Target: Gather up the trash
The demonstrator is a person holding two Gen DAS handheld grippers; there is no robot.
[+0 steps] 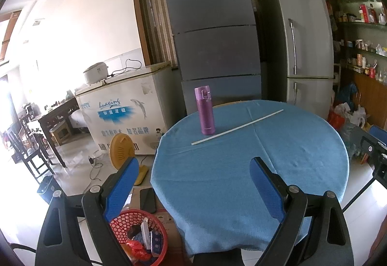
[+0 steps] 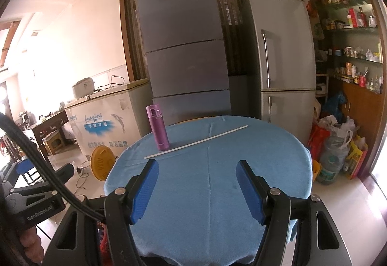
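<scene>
Far left: floor by the chest freezer (image 1: pixel 125 116) is cluttered with 1 yellow fan (image 1: pixel 122 151) and loose cables. Little free floor there.

Near left, below the table edge: 1 red mesh basket (image 1: pixel 121 222) on the floor, tucked just beside the overhang of the blue cloth. It already holds wrappers and a small box; contents too jumbled to count. 1 dark phone-like slab (image 1: pixel 148 200) lies on cardboard just behind it.

Your left gripper (image 1: pixel 193 166) hangs over the near left rim of the round table (image 1: pixel 302 169), jaws spread wide, nothing between the 2 blue pads. Its left pad sits out past the table edge, above the basket.

Table top, centre: 1 purple flask (image 2: pixel 158 126) upright near the far left rim. 1 long white stick (image 2: pixel 196 142) lies flat, slanting from just beside the flask's base up toward the far right rim. I cannot tell whether the 2 touch. The stick is the only loose piece on the cloth. The near half of the cloth is open room.

Your right gripper (image 2: pixel 197 164) is over the near middle of the table, jaws partly spread, holding nothing. It is well short of the stick.

Behind: 2 upright fridges. Far right: bags (image 2: pixel 336 135) piled on the floor by the shelves, crowding the table's right edge.
</scene>
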